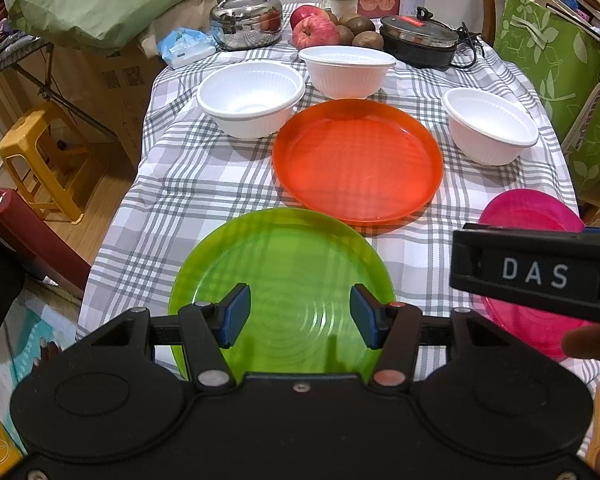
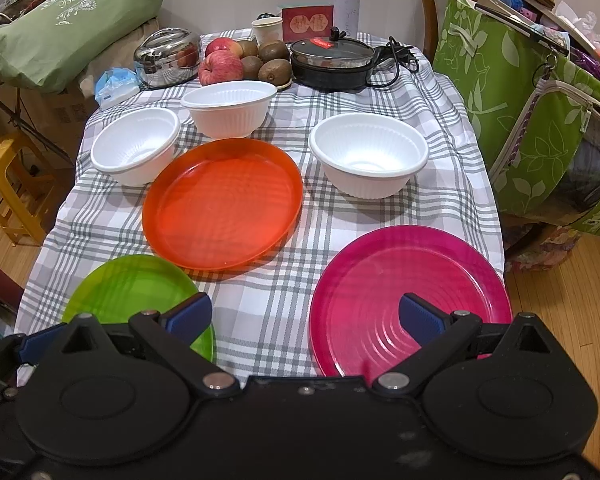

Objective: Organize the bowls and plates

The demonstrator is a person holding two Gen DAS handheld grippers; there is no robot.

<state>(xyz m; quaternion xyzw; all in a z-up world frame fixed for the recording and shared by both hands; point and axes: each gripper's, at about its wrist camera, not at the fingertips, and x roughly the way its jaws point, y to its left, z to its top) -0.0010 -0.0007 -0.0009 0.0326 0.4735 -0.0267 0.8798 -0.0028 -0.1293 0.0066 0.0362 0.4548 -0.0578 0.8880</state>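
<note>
Three translucent plates lie on the checked tablecloth: a green plate (image 1: pixel 282 280) (image 2: pixel 132 296) near the front left, an orange plate (image 1: pixel 358 160) (image 2: pixel 224 204) in the middle, and a pink plate (image 2: pixel 410 292) (image 1: pixel 530 210) at the front right. Three white ribbed bowls stand behind them: a left bowl (image 1: pixel 251 96) (image 2: pixel 136 144), a back bowl (image 1: pixel 346 70) (image 2: pixel 229 108) and a right bowl (image 1: pixel 490 124) (image 2: pixel 368 156). My left gripper (image 1: pixel 300 316) hovers open over the green plate. My right gripper (image 2: pixel 306 318) is open, its right finger over the pink plate, its left finger near the green plate.
At the table's back stand a steel pot (image 2: pixel 168 56), apples and kiwis (image 2: pixel 244 62), a black lidded pan (image 2: pixel 332 62) with cord, a cup and a purple bottle (image 2: pixel 347 4). Green bags (image 2: pixel 520 112) crowd the right edge. A yellow stool (image 1: pixel 40 156) stands on the left floor.
</note>
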